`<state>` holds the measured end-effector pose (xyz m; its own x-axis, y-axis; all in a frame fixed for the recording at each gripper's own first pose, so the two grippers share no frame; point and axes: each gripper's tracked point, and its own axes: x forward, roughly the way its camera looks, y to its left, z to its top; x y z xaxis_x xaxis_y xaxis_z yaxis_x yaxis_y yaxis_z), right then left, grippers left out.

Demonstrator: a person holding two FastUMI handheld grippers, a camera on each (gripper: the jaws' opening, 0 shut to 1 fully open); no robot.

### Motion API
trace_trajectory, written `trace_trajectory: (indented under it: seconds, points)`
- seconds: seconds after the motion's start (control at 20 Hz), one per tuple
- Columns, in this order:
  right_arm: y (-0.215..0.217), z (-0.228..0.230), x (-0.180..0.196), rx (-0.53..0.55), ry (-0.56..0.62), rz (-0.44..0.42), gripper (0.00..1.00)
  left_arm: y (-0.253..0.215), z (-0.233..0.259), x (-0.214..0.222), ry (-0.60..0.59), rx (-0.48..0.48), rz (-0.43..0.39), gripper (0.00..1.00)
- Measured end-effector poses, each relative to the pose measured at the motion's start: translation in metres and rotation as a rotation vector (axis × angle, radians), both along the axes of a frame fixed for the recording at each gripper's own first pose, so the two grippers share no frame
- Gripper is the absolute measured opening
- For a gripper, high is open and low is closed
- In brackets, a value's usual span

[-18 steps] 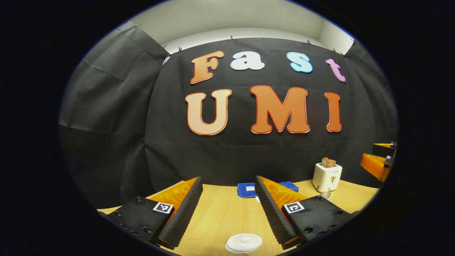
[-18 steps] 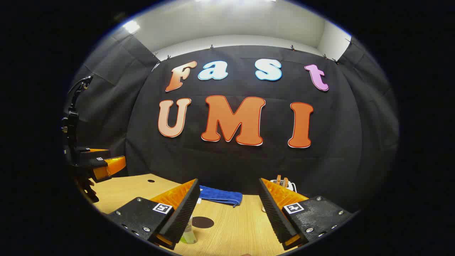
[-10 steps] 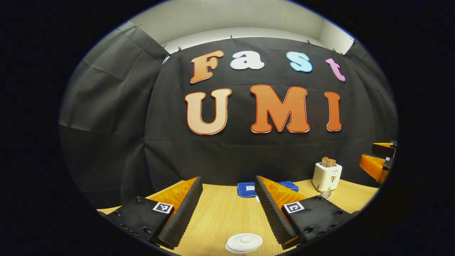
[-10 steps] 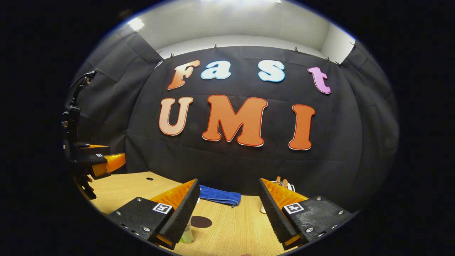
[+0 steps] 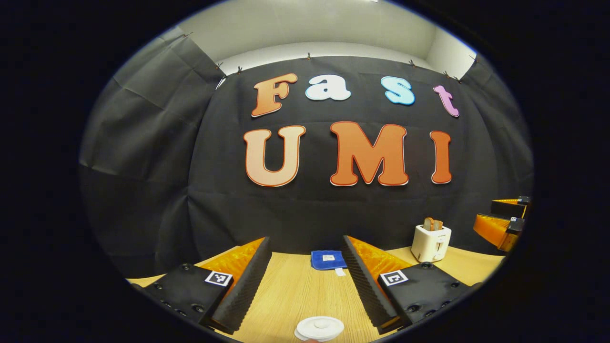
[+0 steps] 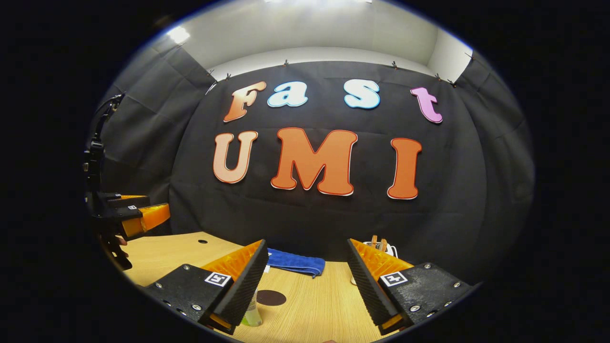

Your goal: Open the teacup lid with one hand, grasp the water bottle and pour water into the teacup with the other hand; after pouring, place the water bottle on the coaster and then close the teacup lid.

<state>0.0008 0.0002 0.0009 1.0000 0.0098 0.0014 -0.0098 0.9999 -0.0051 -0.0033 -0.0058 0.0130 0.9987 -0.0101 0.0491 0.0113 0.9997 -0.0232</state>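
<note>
Two tools, both gaping wide, holding nothing: left tool (image 5: 307, 278) is hovering directly over the teacup lid (image 5: 320, 328); right tool (image 6: 305, 281) is hovering with the water bottle (image 6: 251, 315) low beside its left finger.

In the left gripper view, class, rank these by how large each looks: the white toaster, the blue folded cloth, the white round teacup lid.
1. White round teacup lid, partly cut off and nearest the camera, so unsure
2. White toaster
3. Blue folded cloth, close to the toaster

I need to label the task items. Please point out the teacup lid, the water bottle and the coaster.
teacup lid (image 5: 320, 327), left gripper view, top face.
water bottle (image 6: 252, 316), right gripper view, visible body.
coaster (image 6: 271, 297), right gripper view, centre.
</note>
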Motion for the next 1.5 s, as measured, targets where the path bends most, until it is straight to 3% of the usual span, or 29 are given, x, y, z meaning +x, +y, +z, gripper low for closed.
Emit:
trace_trajectory:
  seconds: [0.45,0.7,1.5]
  points:
    - [0.004,-0.009,0.001,-0.001,0.019,0.016,0.98,-0.001,-0.014,0.0,0.025,-0.013,-0.017,0.96]
    - [0.005,-0.028,-0.004,0.008,0.048,0.029,0.98,0.002,-0.031,0.0,0.062,0.039,-0.008,0.97]
    - [0.03,-0.102,-0.007,-0.003,0.186,0.116,0.98,-0.023,-0.134,-0.006,0.268,0.058,-0.145,0.94]
